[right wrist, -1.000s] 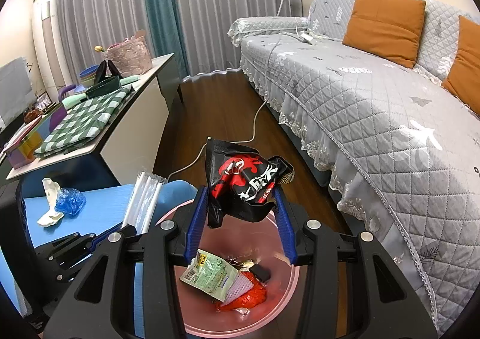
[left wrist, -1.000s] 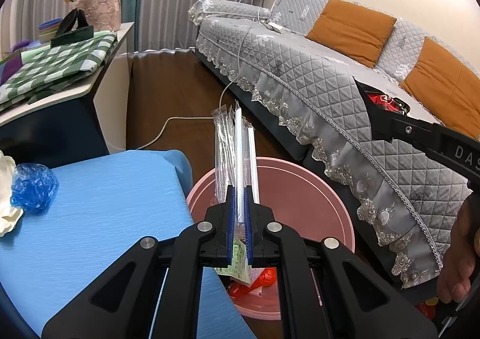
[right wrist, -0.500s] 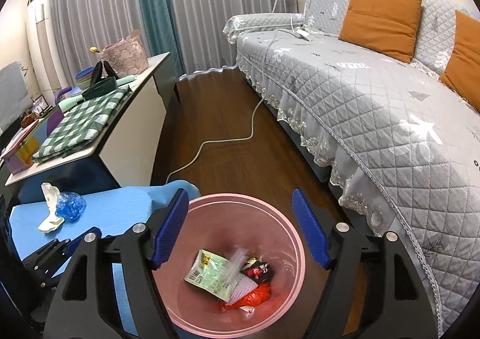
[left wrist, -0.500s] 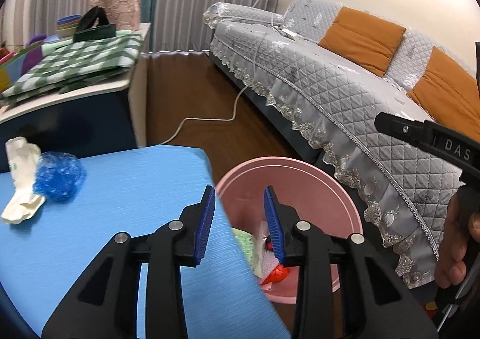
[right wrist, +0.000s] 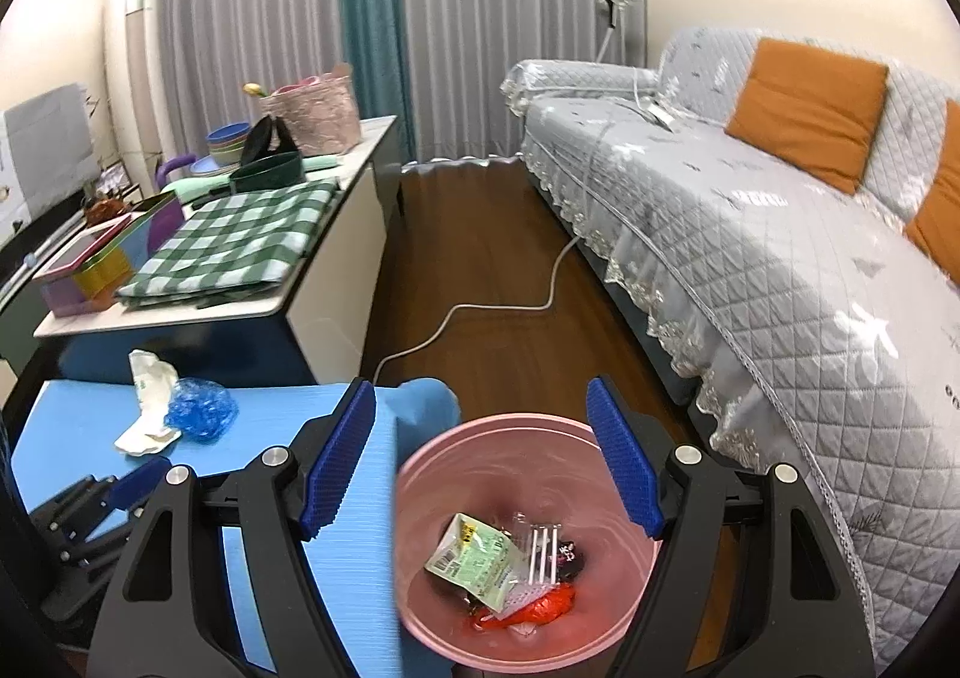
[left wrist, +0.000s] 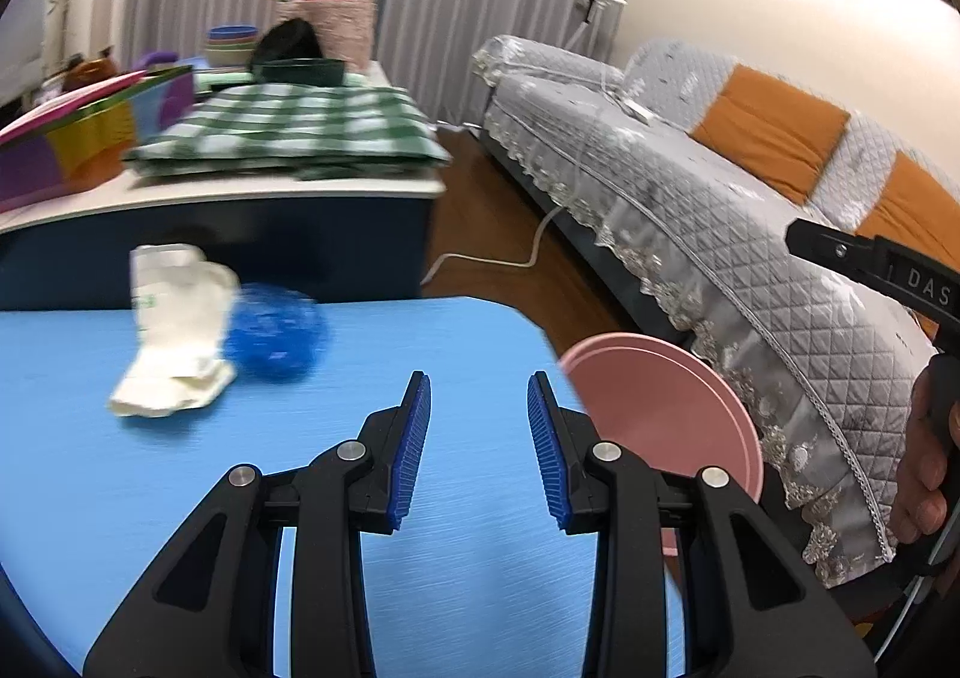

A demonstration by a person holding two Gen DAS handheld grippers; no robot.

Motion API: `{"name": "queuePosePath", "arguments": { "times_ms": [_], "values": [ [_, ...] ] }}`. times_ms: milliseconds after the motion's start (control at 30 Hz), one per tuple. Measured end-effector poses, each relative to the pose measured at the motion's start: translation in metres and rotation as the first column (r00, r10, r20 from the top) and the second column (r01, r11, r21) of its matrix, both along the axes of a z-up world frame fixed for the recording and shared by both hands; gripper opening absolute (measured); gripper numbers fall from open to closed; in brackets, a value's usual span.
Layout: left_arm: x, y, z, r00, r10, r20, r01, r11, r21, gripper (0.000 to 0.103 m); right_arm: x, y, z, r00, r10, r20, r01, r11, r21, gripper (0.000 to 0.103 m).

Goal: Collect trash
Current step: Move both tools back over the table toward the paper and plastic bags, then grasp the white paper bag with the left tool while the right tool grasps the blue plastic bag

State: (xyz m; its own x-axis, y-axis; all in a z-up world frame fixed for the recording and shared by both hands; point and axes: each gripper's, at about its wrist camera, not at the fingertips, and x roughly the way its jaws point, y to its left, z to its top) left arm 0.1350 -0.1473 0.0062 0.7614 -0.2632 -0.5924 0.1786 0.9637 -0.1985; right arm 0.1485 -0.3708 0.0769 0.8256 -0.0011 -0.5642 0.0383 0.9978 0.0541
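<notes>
My left gripper (left wrist: 479,381) stands open over the blue table (left wrist: 180,498), with nothing between its blue pads. Ahead and to its left lie a crumpled white wrapper (left wrist: 174,330) and a crumpled blue plastic ball (left wrist: 276,330), touching each other. To its right, the pink bin (left wrist: 660,408) stands on the floor at the table's corner. My right gripper (right wrist: 480,387) hangs wide open and empty above the bin (right wrist: 420,558). Inside lie a green packet (right wrist: 474,564), a clear pack of straws (right wrist: 540,558), a black wrapper (right wrist: 567,555) and red plastic (right wrist: 540,612).
A grey quilted sofa (right wrist: 750,234) with orange cushions (right wrist: 804,108) runs along the right. A side table with a green checked cloth (right wrist: 240,240) and containers stands behind the blue table. A white cable (right wrist: 480,312) crosses the wooden floor. A hand (left wrist: 924,474) grips the right tool.
The left gripper let go of the straw pack, which now lies in the bin, and swung left over the blue table. The right gripper dropped its black-and-red wrapper into the bin and opened wide.
</notes>
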Motion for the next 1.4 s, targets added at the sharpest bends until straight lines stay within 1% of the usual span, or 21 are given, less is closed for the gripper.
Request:
{"name": "queuePosePath", "arguments": {
  "times_ms": [100, 200, 300, 367, 467, 600, 700, 833, 933, 1000, 1100, 1233, 1367, 1400],
  "values": [
    [-0.006, 0.029, 0.002, 0.999, 0.046, 0.020, -0.046, 0.999, -0.002, 0.034, -0.003, 0.019, 0.006, 1.000, 0.021, 0.011, -0.021, 0.999, -0.026, 0.073],
    [-0.012, 0.052, -0.002, 0.996, 0.088, 0.026, -0.088, 0.996, 0.002, 0.034, -0.010, 0.039, 0.013, 0.998, 0.048, 0.038, -0.046, 0.997, -0.059, 0.073],
    [-0.018, 0.079, -0.015, 0.988, 0.149, 0.034, -0.150, 0.988, 0.030, 0.034, -0.013, 0.058, 0.016, 0.996, 0.081, 0.049, -0.076, 0.994, -0.083, 0.073],
    [-0.016, 0.096, -0.026, 0.982, 0.190, 0.024, -0.191, 0.981, 0.040, 0.034, -0.015, 0.070, 0.015, 0.993, 0.108, 0.046, -0.104, 0.991, -0.084, 0.073],
    [-0.009, 0.121, -0.037, 0.971, 0.239, 0.001, -0.239, 0.970, 0.040, 0.034, -0.014, 0.084, 0.011, 0.989, 0.142, 0.033, -0.139, 0.988, -0.070, 0.073],
    [0.001, 0.150, -0.046, 0.956, 0.293, -0.016, -0.292, 0.956, 0.043, 0.034, -0.008, 0.102, 0.001, 0.985, 0.175, 0.009, -0.175, 0.985, 0.000, 0.069],
    [0.008, 0.174, -0.047, 0.943, 0.329, -0.042, -0.329, 0.944, 0.010, 0.034, -0.002, 0.115, -0.008, 0.981, 0.192, 0.004, -0.192, 0.980, 0.060, 0.067],
    [0.018, 0.202, -0.052, 0.928, 0.364, -0.079, -0.367, 0.930, -0.027, 0.034, 0.007, 0.140, -0.022, 0.976, 0.220, -0.006, -0.218, 0.972, 0.084, 0.067],
    [0.024, 0.221, -0.058, 0.923, 0.371, -0.103, -0.377, 0.925, -0.051, 0.034, 0.016, 0.163, -0.034, 0.969, 0.246, -0.021, -0.243, 0.966, 0.088, 0.067],
    [0.028, 0.227, -0.061, 0.925, 0.364, -0.109, -0.371, 0.927, -0.057, 0.034, 0.023, 0.177, -0.042, 0.965, 0.260, -0.034, -0.256, 0.962, 0.093, 0.067],
    [0.034, 0.235, -0.061, 0.933, 0.341, -0.113, -0.349, 0.936, -0.056, 0.034, 0.033, 0.195, -0.051, 0.960, 0.275, -0.047, -0.270, 0.958, 0.094, 0.067],
    [0.044, 0.243, -0.053, 0.951, 0.296, -0.088, -0.301, 0.953, -0.046, 0.034, 0.049, 0.216, -0.061, 0.954, 0.293, -0.059, -0.287, 0.953, 0.098, 0.067],
    [0.054, 0.242, -0.047, 0.968, 0.243, -0.067, -0.246, 0.968, -0.040, 0.034, 0.066, 0.231, -0.073, 0.951, 0.301, -0.075, -0.293, 0.951, 0.100, 0.067],
    [0.055, 0.239, -0.047, 0.971, 0.230, -0.062, -0.231, 0.972, -0.026, 0.034, 0.069, 0.234, -0.076, 0.949, 0.304, -0.079, -0.296, 0.950, 0.100, 0.067]
  ]
}}
